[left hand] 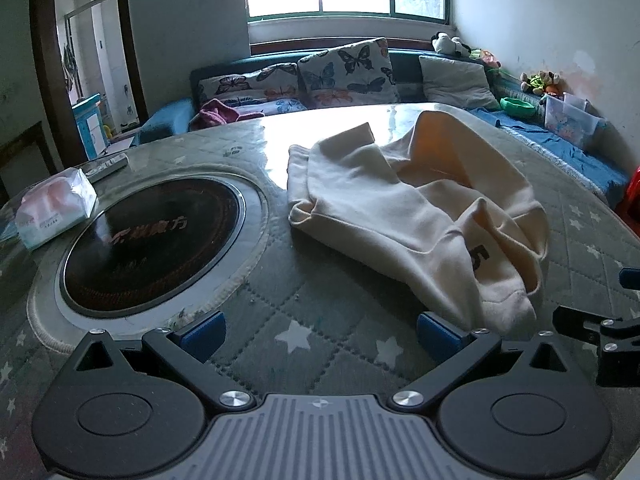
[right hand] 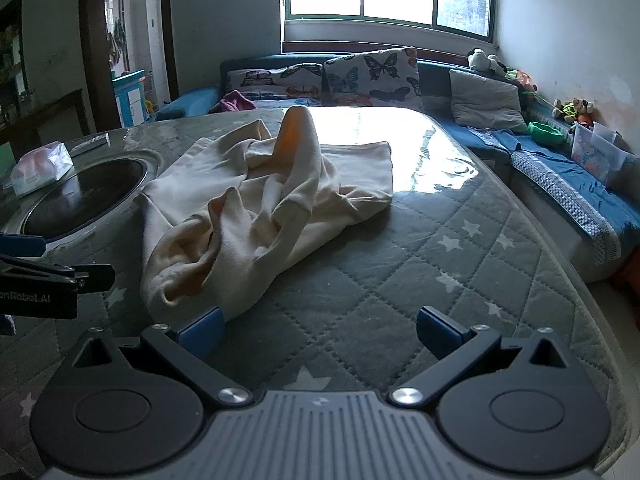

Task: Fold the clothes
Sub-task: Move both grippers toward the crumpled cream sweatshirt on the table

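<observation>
A cream sweatshirt (left hand: 404, 208) with a dark "5" print lies crumpled on the quilted, star-patterned table cover (left hand: 296, 340); it also shows in the right wrist view (right hand: 264, 204). My left gripper (left hand: 320, 330) is open and empty, low over the cover, its right fingertip just short of the garment's near cuff. My right gripper (right hand: 320, 330) is open and empty, its left fingertip beside the garment's near edge. Each gripper shows at the other view's edge: the right gripper (left hand: 616, 344) and the left gripper (right hand: 44, 280).
A round black cooktop (left hand: 152, 240) is set into the table at left, with a tissue pack (left hand: 56, 208) and a remote (left hand: 108, 166) beyond it. A sofa with butterfly cushions (left hand: 344, 72) and a clear plastic box (left hand: 572, 120) lie behind the table.
</observation>
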Demonstrator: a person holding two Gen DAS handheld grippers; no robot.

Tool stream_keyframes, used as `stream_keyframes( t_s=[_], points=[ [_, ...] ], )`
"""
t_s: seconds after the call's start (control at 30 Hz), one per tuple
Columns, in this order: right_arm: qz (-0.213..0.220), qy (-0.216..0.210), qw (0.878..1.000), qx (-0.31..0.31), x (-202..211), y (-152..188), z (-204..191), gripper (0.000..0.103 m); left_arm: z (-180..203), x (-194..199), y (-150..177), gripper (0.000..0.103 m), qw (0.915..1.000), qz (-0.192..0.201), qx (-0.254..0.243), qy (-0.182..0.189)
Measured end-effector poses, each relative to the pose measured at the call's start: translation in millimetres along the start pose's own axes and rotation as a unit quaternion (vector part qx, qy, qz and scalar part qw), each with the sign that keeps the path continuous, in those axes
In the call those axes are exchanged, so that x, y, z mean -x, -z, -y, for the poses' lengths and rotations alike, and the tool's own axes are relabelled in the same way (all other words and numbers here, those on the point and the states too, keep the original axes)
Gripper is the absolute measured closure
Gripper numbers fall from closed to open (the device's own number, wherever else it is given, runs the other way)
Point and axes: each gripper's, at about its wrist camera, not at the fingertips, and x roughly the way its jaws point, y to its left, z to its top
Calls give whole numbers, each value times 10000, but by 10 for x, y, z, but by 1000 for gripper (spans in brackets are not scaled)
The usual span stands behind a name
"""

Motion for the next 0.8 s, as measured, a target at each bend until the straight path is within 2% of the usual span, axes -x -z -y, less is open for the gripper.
stream_keyframes(
  t_s=[0.8],
  points=[
    [-200,-170,9994,222,25,-5,-201,0,35,66,2,0,10000,-65,-4,-20]
  ],
)
